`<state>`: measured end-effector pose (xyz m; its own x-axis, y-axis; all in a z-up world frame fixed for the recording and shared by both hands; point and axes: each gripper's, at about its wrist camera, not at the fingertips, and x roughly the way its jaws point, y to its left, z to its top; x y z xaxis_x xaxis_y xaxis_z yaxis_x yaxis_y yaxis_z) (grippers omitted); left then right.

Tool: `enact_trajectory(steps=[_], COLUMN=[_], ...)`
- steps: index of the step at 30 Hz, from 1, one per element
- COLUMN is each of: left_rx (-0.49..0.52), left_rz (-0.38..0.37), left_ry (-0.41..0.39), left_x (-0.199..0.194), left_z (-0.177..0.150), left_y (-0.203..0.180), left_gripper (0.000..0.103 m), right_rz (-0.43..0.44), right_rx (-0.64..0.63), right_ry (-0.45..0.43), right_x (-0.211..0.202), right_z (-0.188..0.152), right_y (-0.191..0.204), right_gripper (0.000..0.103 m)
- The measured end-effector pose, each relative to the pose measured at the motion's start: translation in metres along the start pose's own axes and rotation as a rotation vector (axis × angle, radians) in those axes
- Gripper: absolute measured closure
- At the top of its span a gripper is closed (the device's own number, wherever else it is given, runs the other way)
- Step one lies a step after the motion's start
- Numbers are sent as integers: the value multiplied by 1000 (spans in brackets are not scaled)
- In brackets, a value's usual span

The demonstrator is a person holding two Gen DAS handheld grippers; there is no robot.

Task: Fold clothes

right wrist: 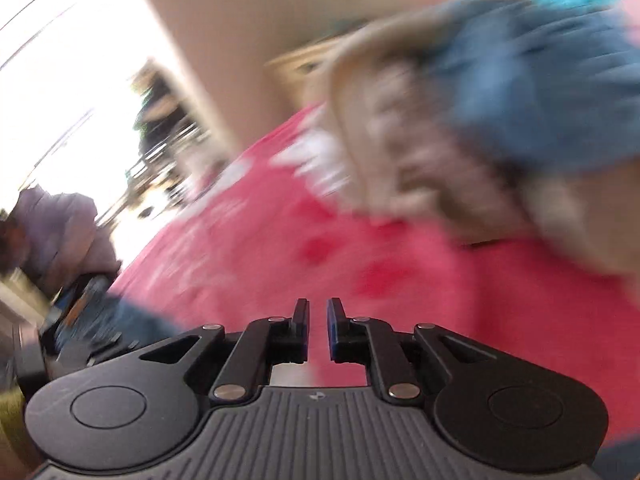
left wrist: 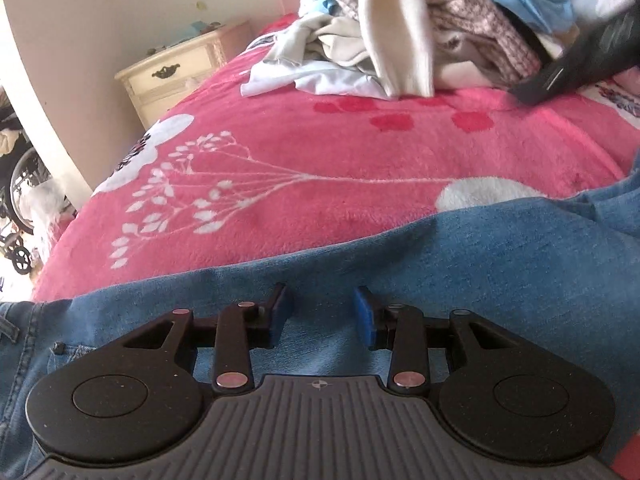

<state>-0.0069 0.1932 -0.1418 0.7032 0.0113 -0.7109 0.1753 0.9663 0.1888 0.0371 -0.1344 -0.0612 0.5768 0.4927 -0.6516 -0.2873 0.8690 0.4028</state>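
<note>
**Jeans spread on the bed, heap waiting behind**

The left gripper (left wrist: pixel 322 312) hovers just over blue jeans (left wrist: pixel 460 256) lying along the near edge of the pink blanket (left wrist: pixel 304 148), jaws apart and holding nothing. The right gripper (right wrist: pixel 318 328), jaws nearly closed and empty, points toward the blurred heap of unfolded clothes (left wrist: pixel 432 28). Likely next: pinching a jeans edge to fold it over.

Blue denim jeans (left wrist: pixel 460 264) lie spread flat across the near edge of the bed. A loose heap of unfolded cream, white, knitted and light blue garments (left wrist: pixel 420 40) sits farther back, well apart.
</note>
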Motion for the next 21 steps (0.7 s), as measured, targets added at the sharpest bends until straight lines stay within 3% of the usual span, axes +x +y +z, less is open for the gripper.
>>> enact_trajectory(steps=[3,7,12,15,17,18,19,21], left_rx=[-30,-44,-55,-62,-66,-68,-70,-75], left_rz=[4,11,19,24,27,29,30,32], left_ry=[-7,-12,-23,-29,-33,-35,-38,-42], left_x=[-1,-1,-1,-1,-1,-1,-1,-1], left_z=[-1,-2,-3,-4,-4,-5,-5,-6], left_y=[-1,-2,-3,-3,-3,-3,-3,-3], left_gripper=[65,64,63,62,60,60,59,59], right_rz=[-132,-277,-381,-317,-205,-149,-94,-5], right_rx=[31,-9,-167,-344,-488,-558,-613,-736], right_ry=[-24,18,155,173,176,179,203,288], right_x=[-64,-129,-137,-118,-103,-95,-85,-64], right_z=[6,-8,-52,-64,-64,-64,-62,-61], right_y=[-32,-48,-50,-37,-27,-22,-19,-20], right_gripper=[84,73,66,59,42,39,32,29])
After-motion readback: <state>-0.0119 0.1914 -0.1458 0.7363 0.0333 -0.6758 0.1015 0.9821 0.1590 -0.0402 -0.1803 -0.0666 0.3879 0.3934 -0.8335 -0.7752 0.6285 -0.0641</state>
